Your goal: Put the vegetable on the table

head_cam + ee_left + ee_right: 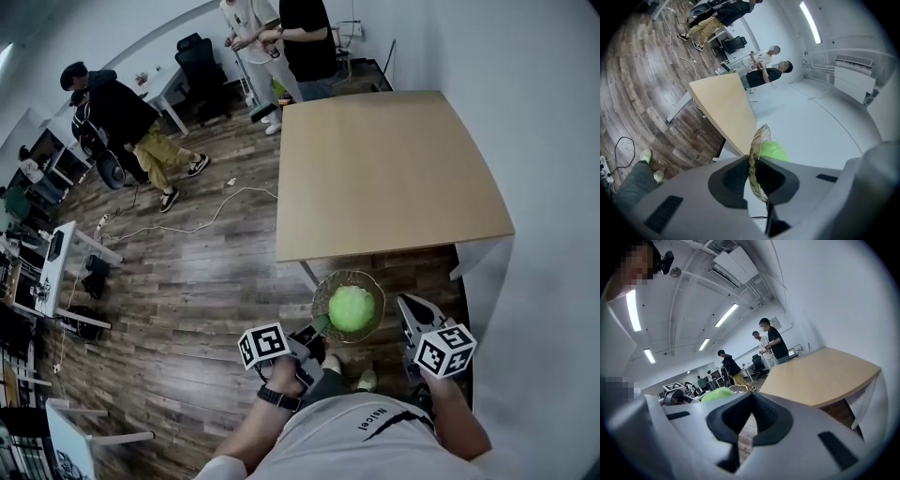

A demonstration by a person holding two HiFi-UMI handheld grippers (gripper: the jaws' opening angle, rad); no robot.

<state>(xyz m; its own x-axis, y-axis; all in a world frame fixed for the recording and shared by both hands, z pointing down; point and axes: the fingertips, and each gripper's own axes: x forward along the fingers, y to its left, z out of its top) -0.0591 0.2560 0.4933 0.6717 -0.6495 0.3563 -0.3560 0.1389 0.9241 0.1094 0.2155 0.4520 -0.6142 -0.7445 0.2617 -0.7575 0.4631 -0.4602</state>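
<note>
Our left gripper (319,326) clamps the clear glass bowl (345,275) carrying the round green vegetable (352,307), near edge of the tan table (394,169) just ahead; right gripper (408,305) is shut, empty.

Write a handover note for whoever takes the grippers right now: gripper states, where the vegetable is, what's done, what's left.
The left gripper is shut on the rim of the glass bowl, carrying it in the air.
The right gripper is shut and empty, beside the bowl.
The vegetable, round and green, sits in the bowl over the floor, just short of the table.
Done: bowl with vegetable held at the table's near edge.
Left: get the vegetable onto the tabletop; the one-sided rim grip probably needs a gentle move.
</note>
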